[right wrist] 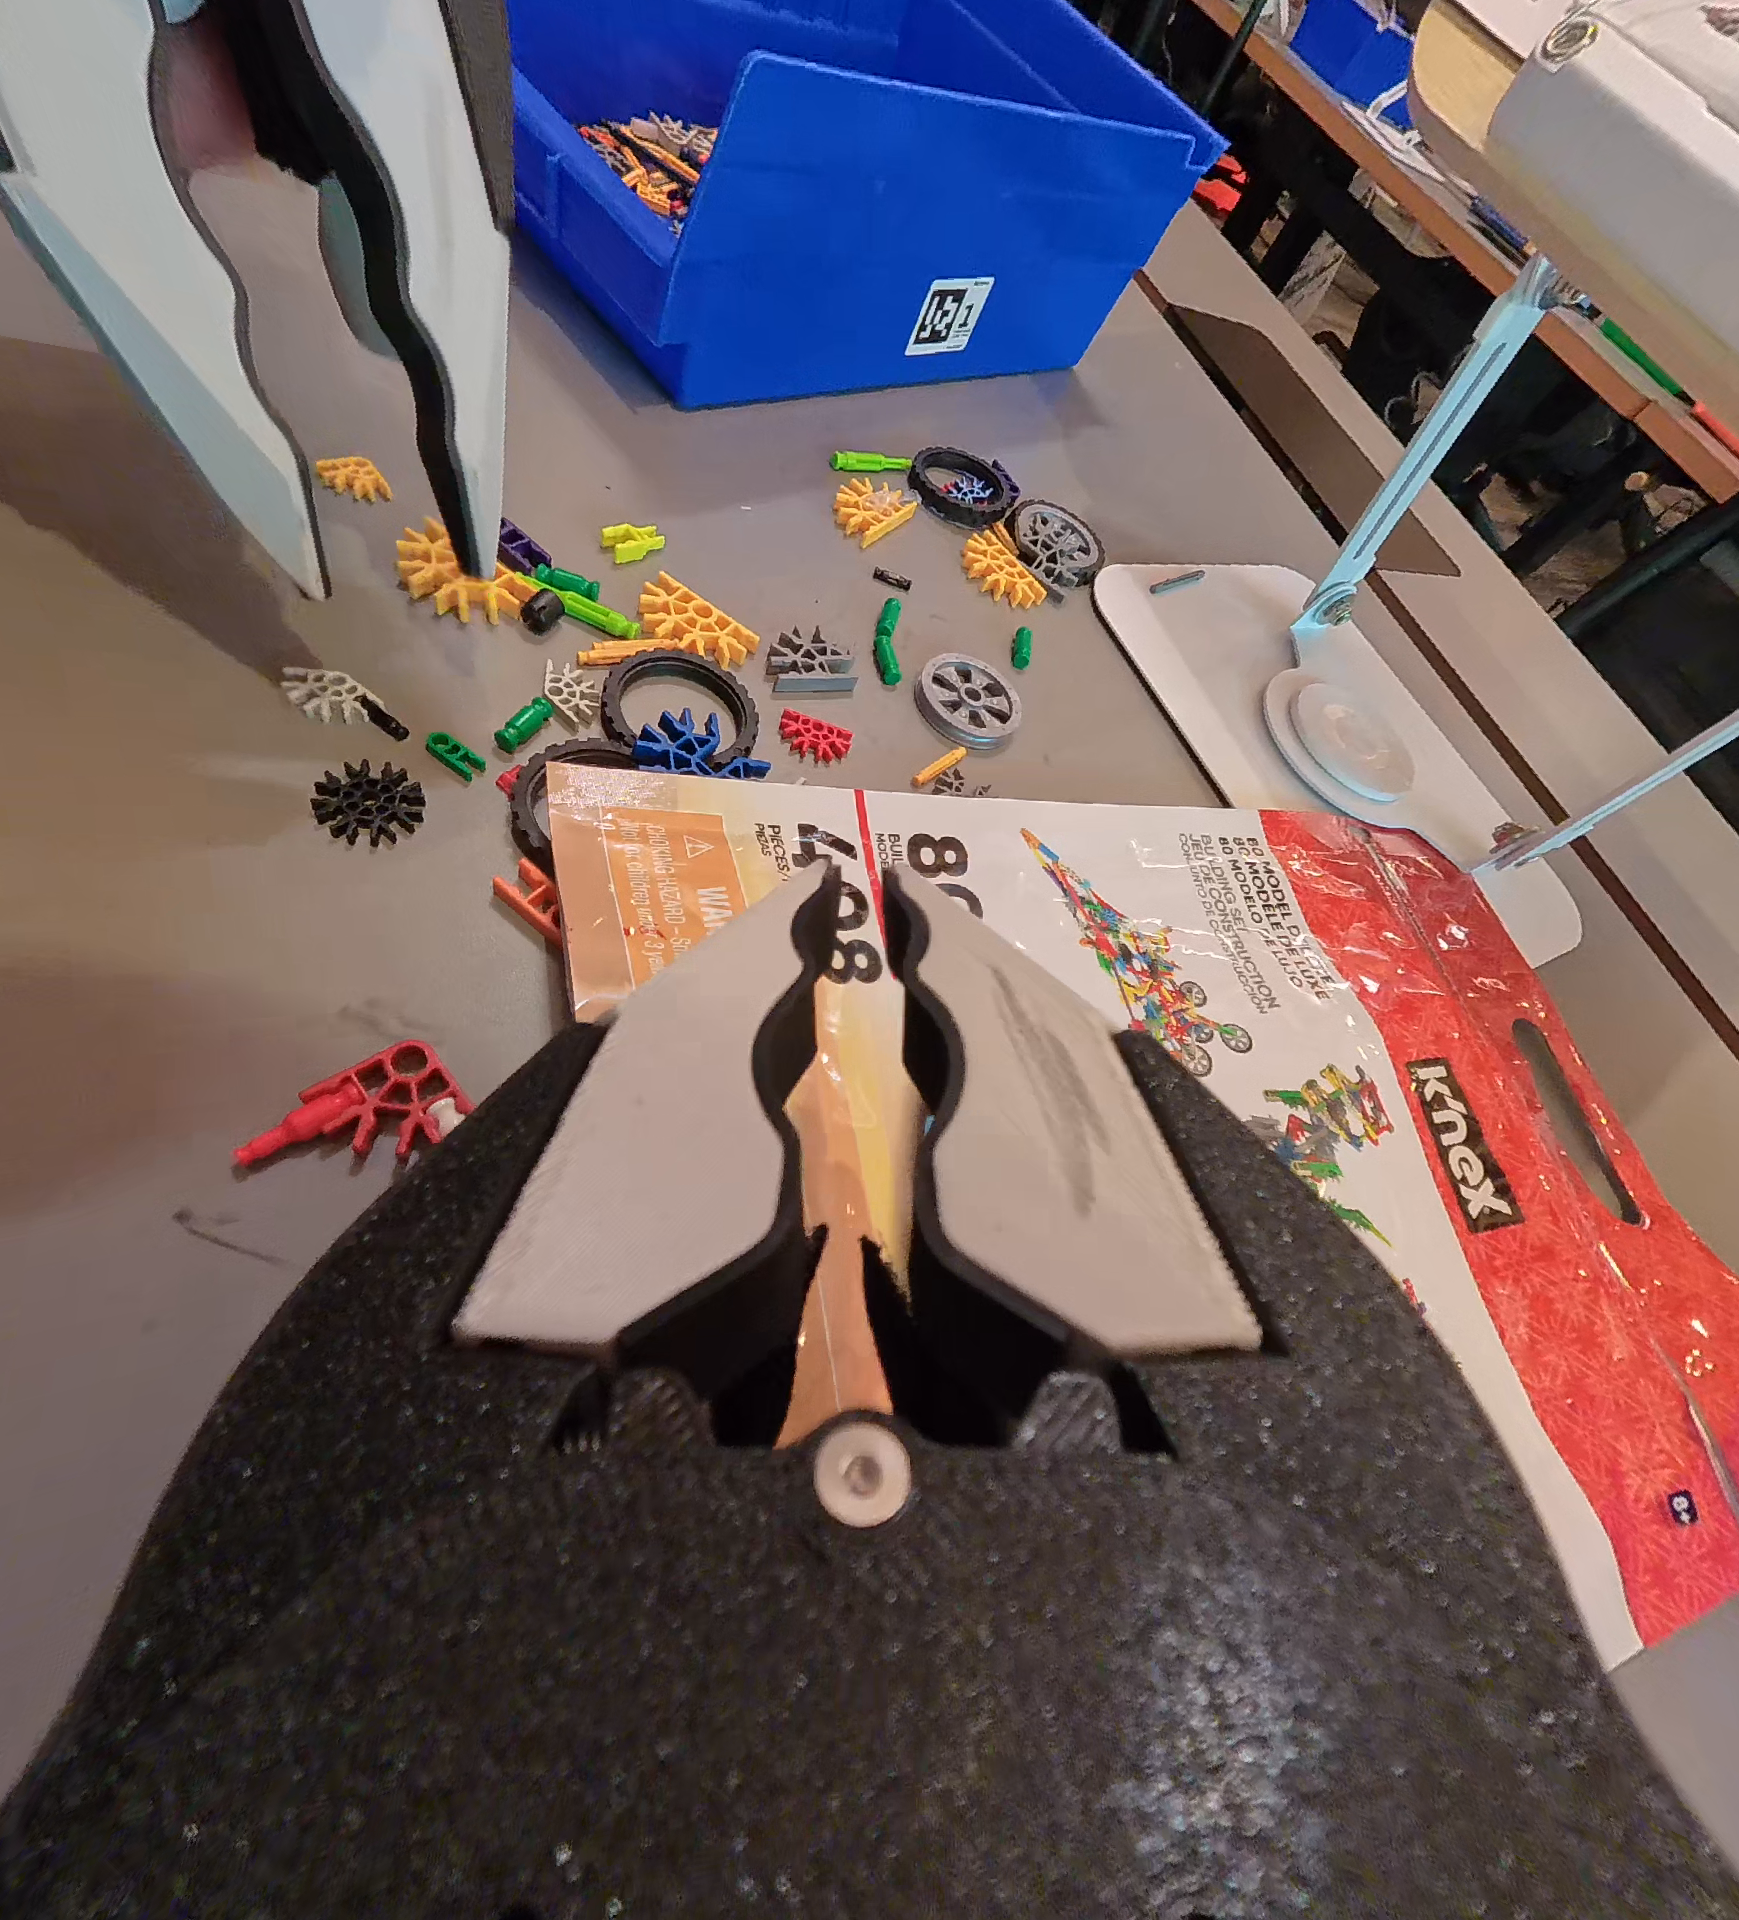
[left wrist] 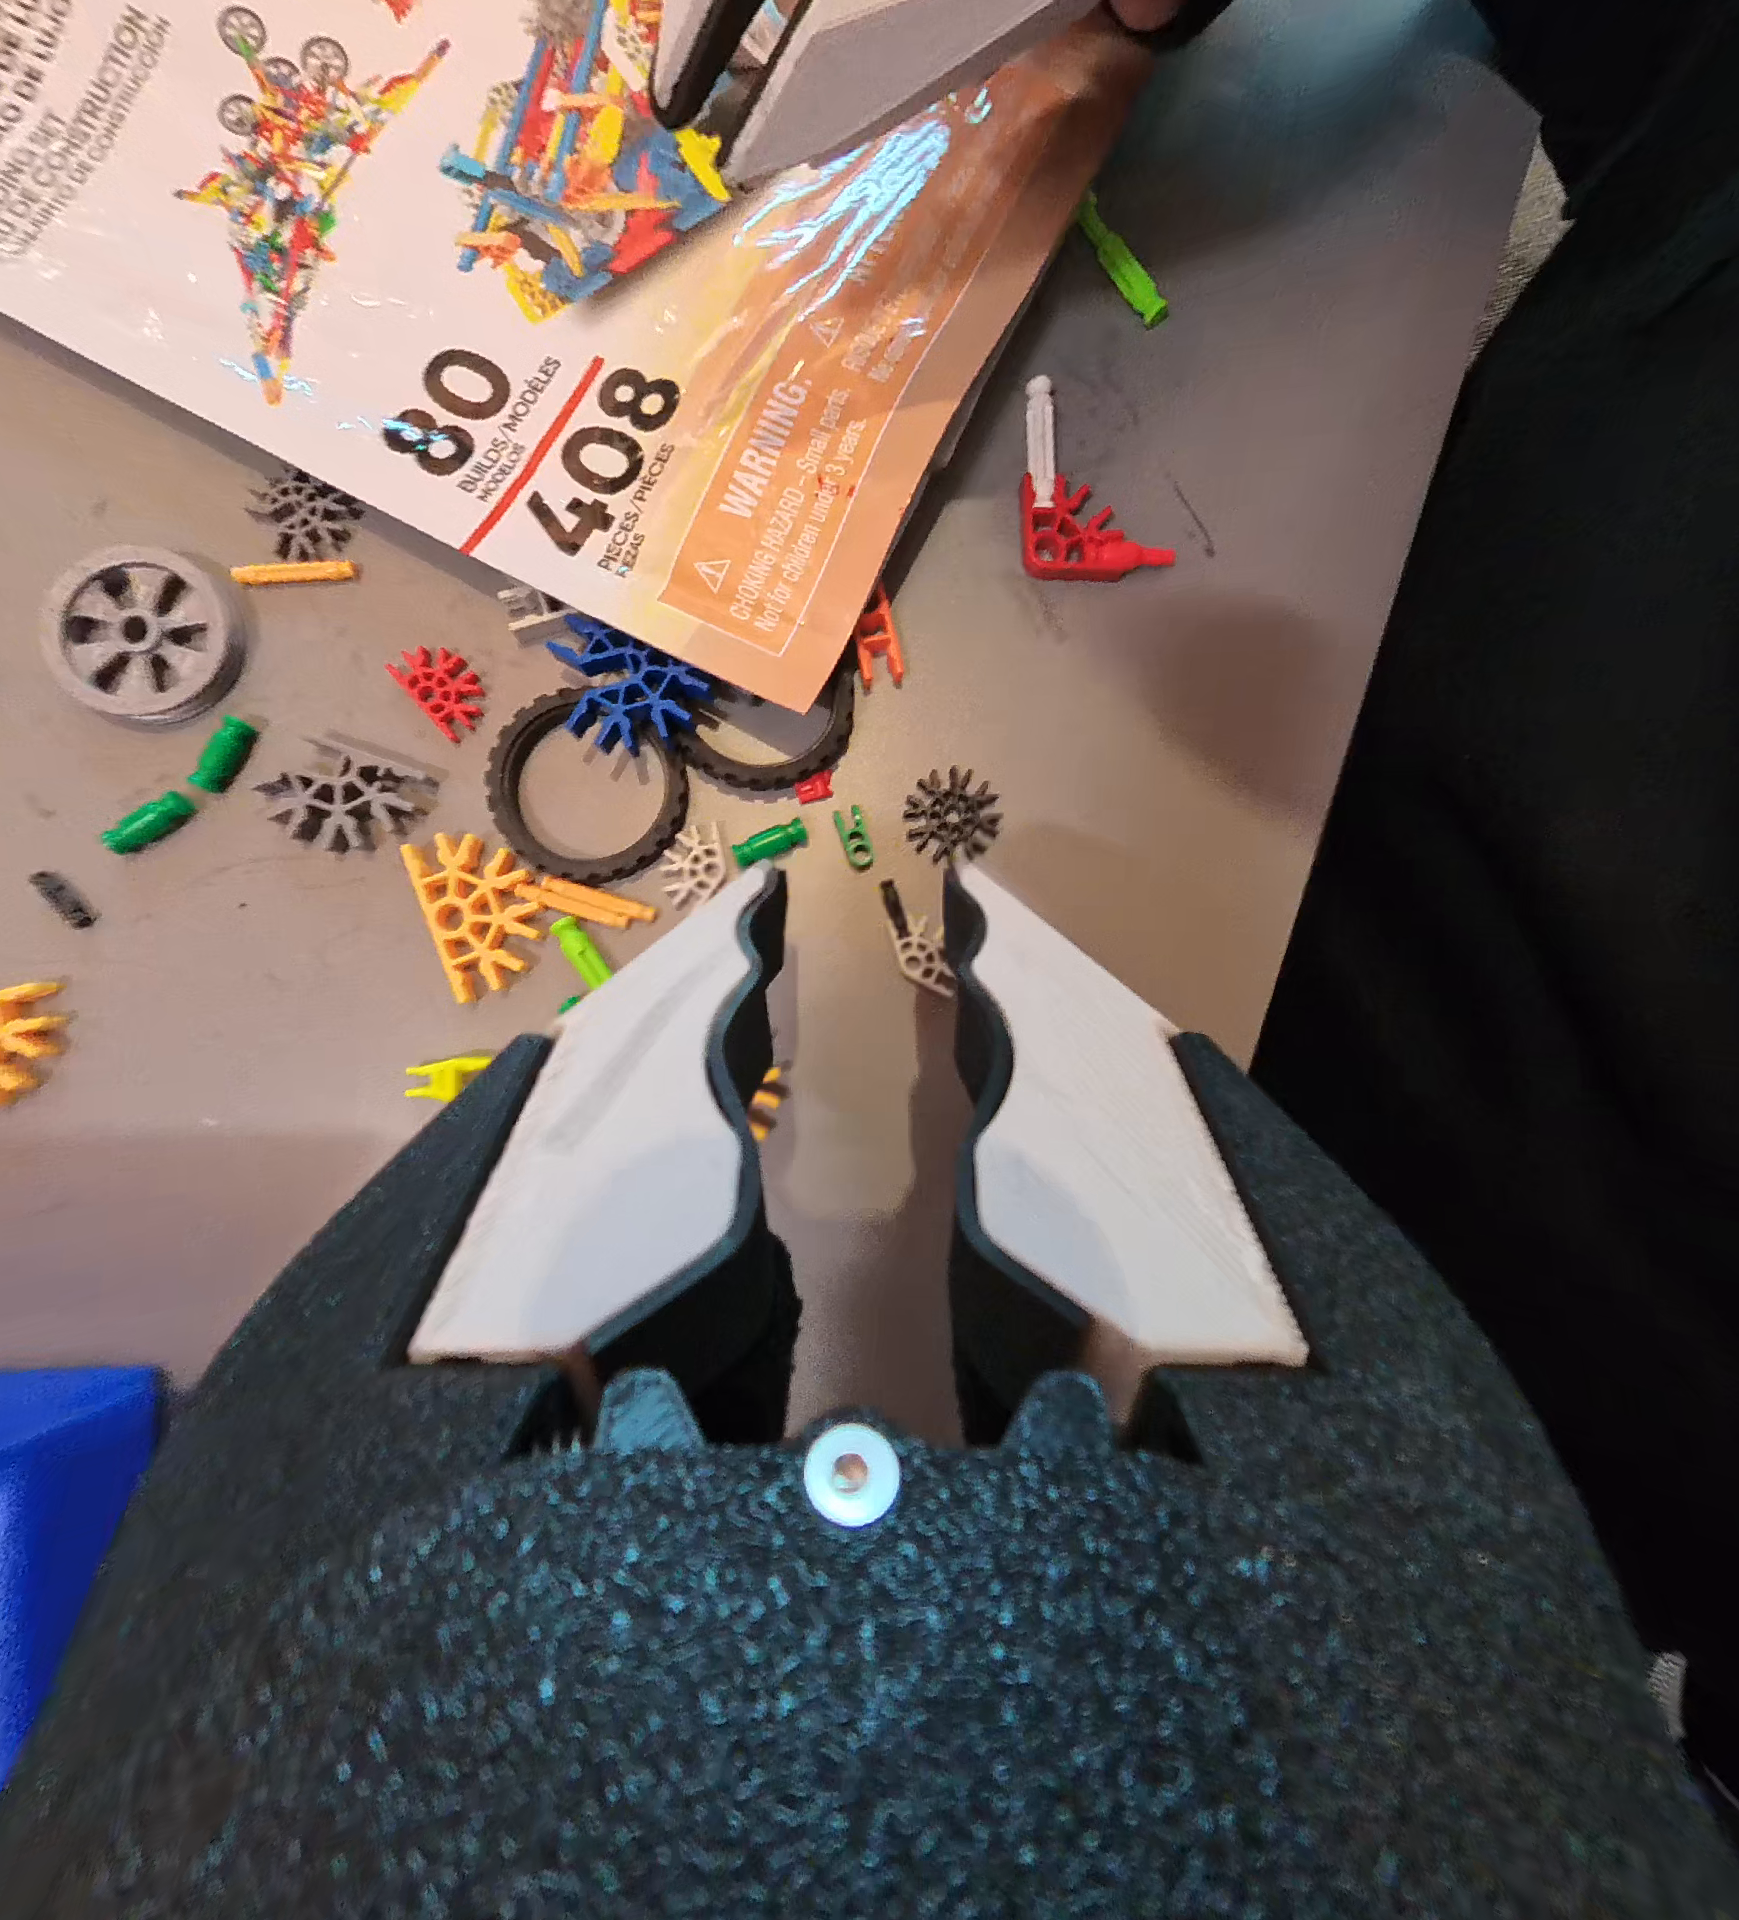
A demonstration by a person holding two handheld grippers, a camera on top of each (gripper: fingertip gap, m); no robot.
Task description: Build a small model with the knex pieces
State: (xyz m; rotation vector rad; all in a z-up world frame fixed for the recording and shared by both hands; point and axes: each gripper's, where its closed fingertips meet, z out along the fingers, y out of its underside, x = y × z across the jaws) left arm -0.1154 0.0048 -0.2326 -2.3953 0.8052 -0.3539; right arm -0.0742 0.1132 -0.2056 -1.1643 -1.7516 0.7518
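My right gripper (right wrist: 860, 883) is shut on the edge of a printed plastic toy bag (right wrist: 1364, 1039), which runs back between its fingers. The bag also shows in the left wrist view (left wrist: 532, 312), with the right gripper (left wrist: 709, 114) on it at the top. My left gripper (left wrist: 863, 878) is open and empty, tips down close to the grey table (left wrist: 1104, 831). Between its tips lies a small grey connector with a black rod (left wrist: 919, 948). A black gear (left wrist: 951, 816) and a green clip (left wrist: 854, 836) lie just beyond. In the right wrist view the left gripper (right wrist: 392, 577) stands by a yellow connector (right wrist: 429, 571).
Many small building pieces are scattered on the table: black tyres (left wrist: 584, 790), a grey wheel (left wrist: 143, 634), a blue connector (left wrist: 636, 686), a red connector with a white rod (left wrist: 1073, 530). A blue bin (right wrist: 896, 260) of parts stands behind. A white stand base (right wrist: 1343, 748) sits at the right. My right fingertips sit around 12 centimetres from my left ones. The green clip (left wrist: 854, 836) lies some 4 centimetres from my left tips, 12 centimetres from my right tips. The right camera catches it too, in the right wrist view (right wrist: 456, 765). My left gripper is the nearer one to the black gear (left wrist: 951, 816): about 4 centimetres, against 12 centimetres. It turns up in the right wrist view (right wrist: 370, 804) as well.
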